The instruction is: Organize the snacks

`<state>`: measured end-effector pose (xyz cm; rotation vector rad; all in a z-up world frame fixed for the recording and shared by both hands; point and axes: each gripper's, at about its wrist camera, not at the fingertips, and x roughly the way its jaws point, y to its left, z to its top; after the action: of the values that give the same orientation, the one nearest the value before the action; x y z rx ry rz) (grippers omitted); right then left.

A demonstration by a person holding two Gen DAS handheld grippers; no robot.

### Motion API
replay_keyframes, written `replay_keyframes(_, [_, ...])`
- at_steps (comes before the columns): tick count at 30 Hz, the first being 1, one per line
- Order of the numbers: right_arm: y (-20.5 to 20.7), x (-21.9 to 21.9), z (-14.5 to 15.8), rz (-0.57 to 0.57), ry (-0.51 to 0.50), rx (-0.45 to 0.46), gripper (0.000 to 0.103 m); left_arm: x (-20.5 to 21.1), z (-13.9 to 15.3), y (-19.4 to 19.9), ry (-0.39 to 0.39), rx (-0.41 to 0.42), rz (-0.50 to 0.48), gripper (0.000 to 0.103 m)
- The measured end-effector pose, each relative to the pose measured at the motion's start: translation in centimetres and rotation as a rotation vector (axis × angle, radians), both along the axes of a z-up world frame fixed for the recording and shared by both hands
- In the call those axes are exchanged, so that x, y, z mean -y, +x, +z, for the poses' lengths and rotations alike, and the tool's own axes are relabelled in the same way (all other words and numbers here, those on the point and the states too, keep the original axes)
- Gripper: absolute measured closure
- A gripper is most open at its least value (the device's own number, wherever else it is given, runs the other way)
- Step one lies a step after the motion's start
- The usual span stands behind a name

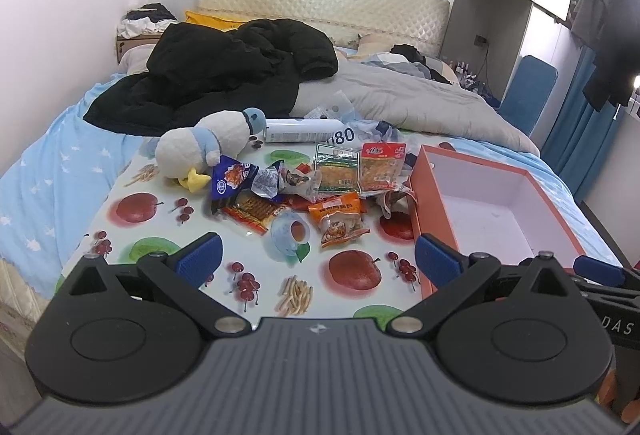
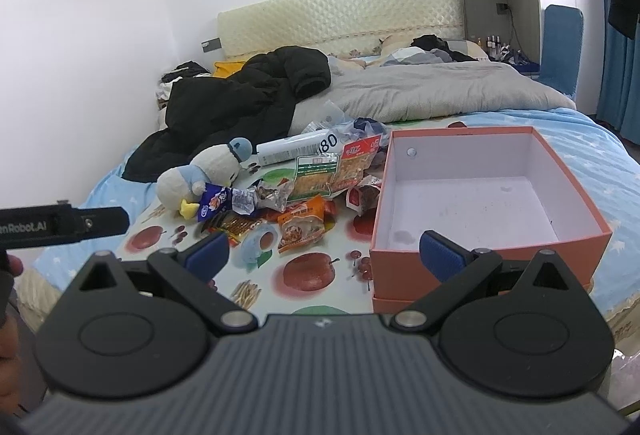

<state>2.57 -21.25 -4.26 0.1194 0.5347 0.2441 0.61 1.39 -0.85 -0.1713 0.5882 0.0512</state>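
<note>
The snack packets (image 1: 320, 191) lie in a loose heap on the fruit-printed cloth (image 1: 352, 299) spread over the bed, and none of them is in the orange box (image 2: 576, 195) yet, so we judge the task to be at its very start: we are lining up for a first pick. Nearest to us in the heap are an orange packet (image 1: 340, 221) and a round blue-rimmed cup (image 1: 290, 231) lying on its side; behind them sit a green-labelled packet (image 1: 336, 167) and a red-labelled packet (image 1: 382, 165) side by side, with a blue packet (image 1: 230, 181) to the left, touching the plush duck (image 1: 204, 151). The box stands just to the right of the heap, open, with a bare white floor.

Our left gripper (image 1: 318, 259) hovers above the near edge of the cloth with its jaws spread wide and nothing between them. Our right gripper (image 2: 324, 253) hangs in front of the box's near wall, jaws equally wide apart and empty.

The next move, as we read it, calls for one gripper to drop onto an outlying packet, the orange one being the easiest, and pinch its flat crimped edge. Thin film may slip, and overlapping neighbours could drag along.

A white canister (image 1: 304, 130), a black coat (image 1: 224, 71) and a grey duvet (image 1: 412, 95) lie farther up the bed.
</note>
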Motion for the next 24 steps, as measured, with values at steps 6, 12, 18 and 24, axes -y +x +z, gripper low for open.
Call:
replay_keyframes(6, [0.00,0.02,-0.21,0.000,-0.001,-0.003,0.000,0.04,0.08,0.10,0.002,-0.005,-0.002,0.000])
replay_keyframes(12, [-0.07,0.02,-0.36,0.008,0.001,-0.007,0.000,0.18,0.07,0.11,0.003,-0.006,-0.004,0.000])
replay_keyframes(18, [-0.09,-0.03,-0.40,0.007,0.002,-0.008,0.000,0.18,-0.03,0.06,0.004,-0.009,-0.004,0.000])
replay_keyframes(24, [-0.02,-0.21,-0.46,0.008,0.001,-0.012,0.000,0.17,-0.07,0.03,0.003,-0.008,-0.005,0.000])
